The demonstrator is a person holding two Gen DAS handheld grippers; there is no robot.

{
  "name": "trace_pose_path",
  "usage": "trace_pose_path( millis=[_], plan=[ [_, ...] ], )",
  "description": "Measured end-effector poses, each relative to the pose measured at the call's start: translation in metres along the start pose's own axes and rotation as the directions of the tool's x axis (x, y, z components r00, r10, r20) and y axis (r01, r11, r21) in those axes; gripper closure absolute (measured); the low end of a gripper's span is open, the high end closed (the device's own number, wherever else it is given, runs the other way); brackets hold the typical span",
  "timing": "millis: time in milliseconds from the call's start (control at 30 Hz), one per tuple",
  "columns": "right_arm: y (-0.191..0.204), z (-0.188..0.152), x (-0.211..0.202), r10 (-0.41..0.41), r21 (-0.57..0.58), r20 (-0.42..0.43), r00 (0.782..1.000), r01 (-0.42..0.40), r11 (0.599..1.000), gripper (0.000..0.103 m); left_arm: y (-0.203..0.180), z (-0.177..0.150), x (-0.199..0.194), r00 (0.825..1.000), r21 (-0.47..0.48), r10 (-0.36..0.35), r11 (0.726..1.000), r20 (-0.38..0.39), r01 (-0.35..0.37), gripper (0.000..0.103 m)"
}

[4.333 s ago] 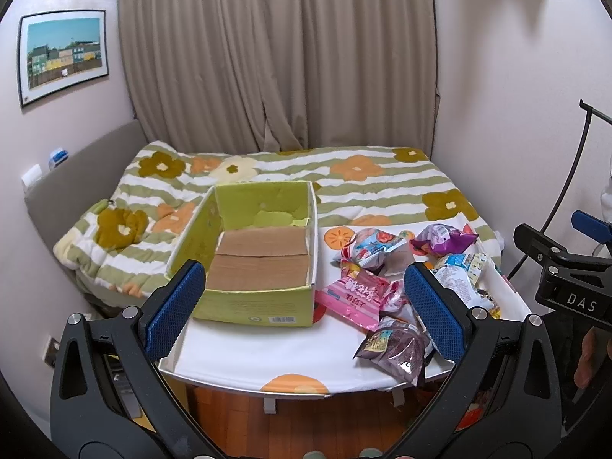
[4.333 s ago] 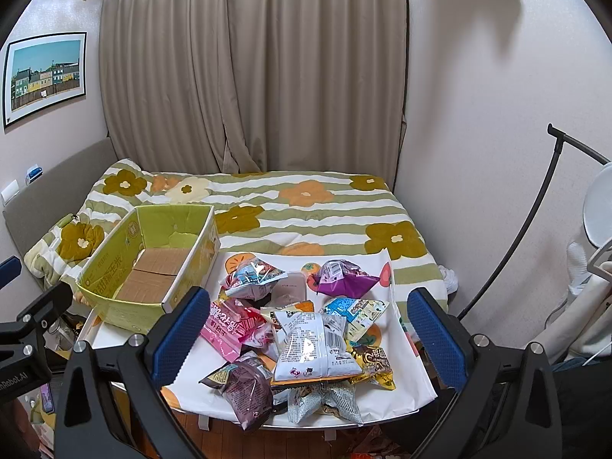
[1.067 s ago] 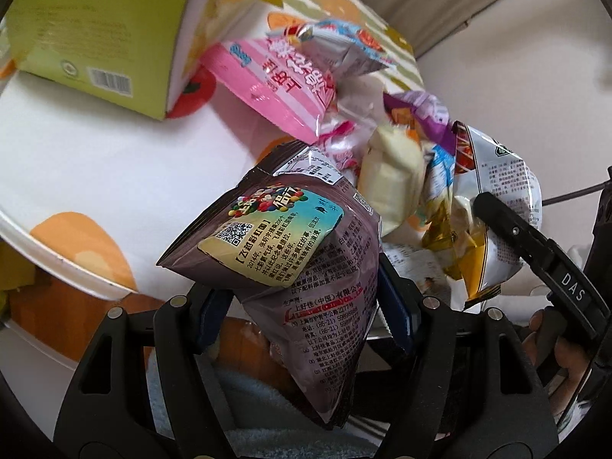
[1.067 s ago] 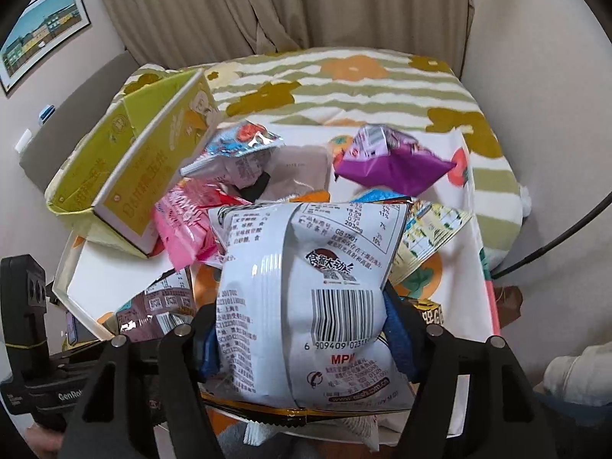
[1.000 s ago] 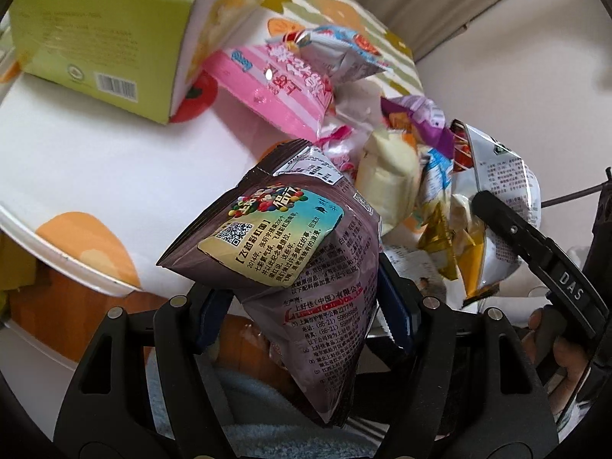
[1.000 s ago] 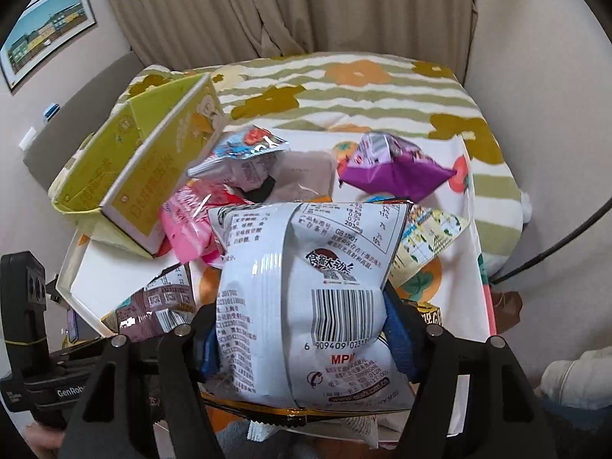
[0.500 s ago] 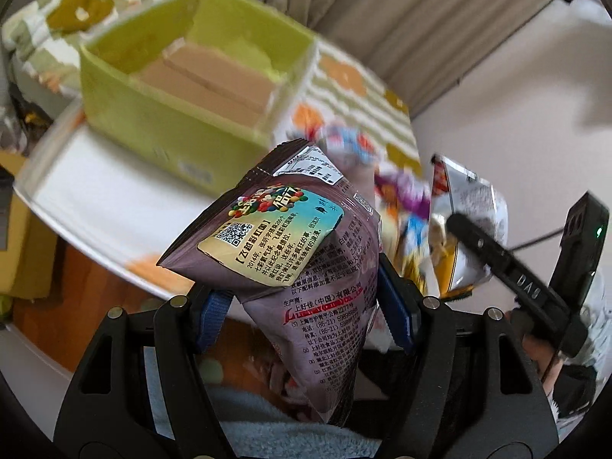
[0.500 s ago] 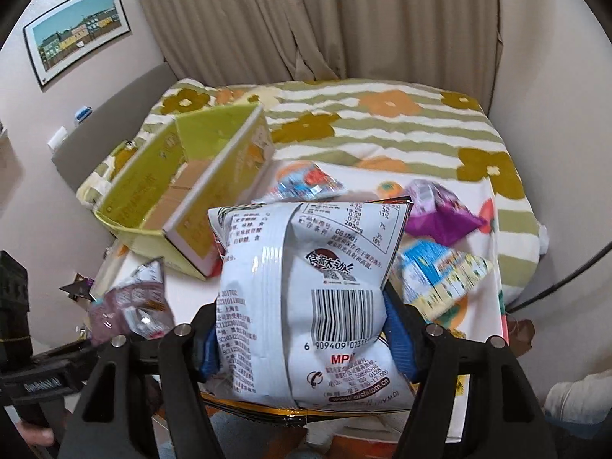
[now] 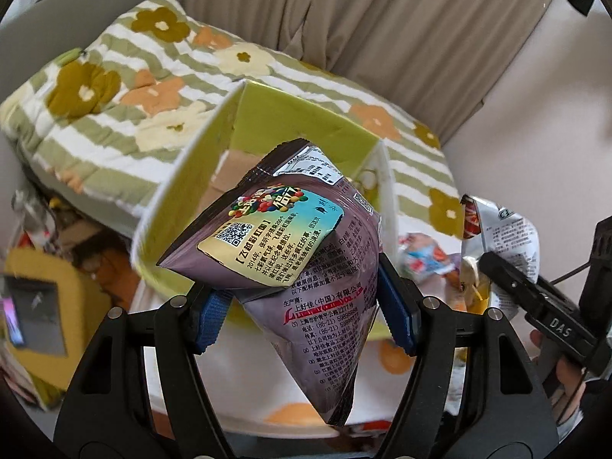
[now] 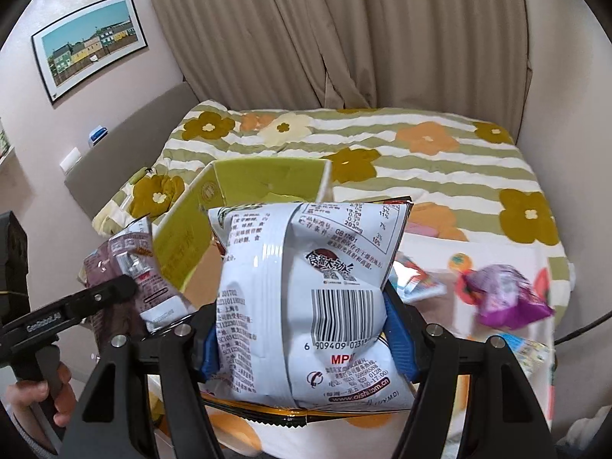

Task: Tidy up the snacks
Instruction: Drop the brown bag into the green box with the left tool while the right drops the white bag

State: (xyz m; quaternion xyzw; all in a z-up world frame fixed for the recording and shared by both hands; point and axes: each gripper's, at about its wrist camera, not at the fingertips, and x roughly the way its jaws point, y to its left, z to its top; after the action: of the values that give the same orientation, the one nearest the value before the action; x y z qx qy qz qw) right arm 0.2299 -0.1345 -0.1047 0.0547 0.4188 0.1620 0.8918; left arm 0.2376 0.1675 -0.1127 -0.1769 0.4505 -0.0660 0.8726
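Two grippers each clamp one snack bag. In the left wrist view the left gripper (image 9: 306,311) fills the lower frame, its blue pads pressed narrow against a dark purple bag (image 9: 306,267) that stands tilted in the centre, its top corner reaching up in front of the box. In the right wrist view the right gripper (image 10: 306,338) sits at lower centre, closed the same way on a white bag (image 10: 306,290) with a barcode on its back, held upright and covering the near part of the box.

One green cardboard box (image 9: 275,126) stands open on the white table (image 9: 267,394), at centre in both views, with brown flaps showing inside it. Behind it lies one bed with a striped flower blanket (image 10: 401,153), across the middle of the frame.

Loose snacks lie on the table at the right of the right wrist view: one purple packet (image 10: 508,298), and two blue-and-red packets, one just beside the white bag (image 10: 415,283) and one at the right edge (image 10: 529,348). They are blurred, so more may be hidden.

One framed picture (image 10: 90,44) hangs on the wall at upper left. One hand (image 10: 46,394) shows at lower left, gripping the other tool's handle.
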Motion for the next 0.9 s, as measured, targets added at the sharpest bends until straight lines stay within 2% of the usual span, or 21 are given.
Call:
trace_pose_path(
  millis=[167,333,400,433,467,533,700,900],
  plan=[
    [0.028,0.020,0.037,-0.019,0.037,-0.028,0.999,0.020,0.999,0.038,0.021,0.037,0.037,0.996,0.074,0.010,0.997,-0.087,-0.004,0.036],
    [0.045,0.027,0.066,-0.060,0.065,-0.076,0.995,0.065,0.996,0.038,0.025,0.051,0.067,0.987,0.161,0.015,0.987,-0.163,0.011,0.036],
    [0.047,0.027,0.074,-0.076,0.075,-0.093,0.993,0.083,0.994,0.038,0.026,0.055,0.075,0.983,0.186,0.016,0.982,-0.180,0.019,0.029],
    [0.048,0.027,0.077,-0.086,0.077,-0.100,0.991,0.094,0.993,0.038,0.027,0.057,0.080,0.981,0.198,0.018,0.980,-0.192,0.021,0.021],
    [0.049,0.027,0.081,-0.098,0.078,-0.110,0.989,0.107,0.991,0.038,0.026,0.057,0.082,0.980,0.205,0.028,0.979,-0.196,0.013,0.009],
    [0.051,0.028,0.088,-0.110,0.085,-0.130,0.985,0.122,0.989,0.038,0.030,0.059,0.083,0.982,0.220,0.042,0.976,-0.183,-0.001,0.001],
    [0.057,0.028,0.097,-0.130,0.078,-0.147,0.981,0.142,0.987,0.038,0.041,0.059,0.070,0.986,0.225,0.036,0.974,-0.163,0.001,0.001],
    [0.068,0.025,0.104,-0.104,0.072,-0.146,0.984,0.116,0.991,0.037,0.059,0.053,0.047,0.994,0.214,0.033,0.977,-0.100,-0.011,0.001]
  ],
)
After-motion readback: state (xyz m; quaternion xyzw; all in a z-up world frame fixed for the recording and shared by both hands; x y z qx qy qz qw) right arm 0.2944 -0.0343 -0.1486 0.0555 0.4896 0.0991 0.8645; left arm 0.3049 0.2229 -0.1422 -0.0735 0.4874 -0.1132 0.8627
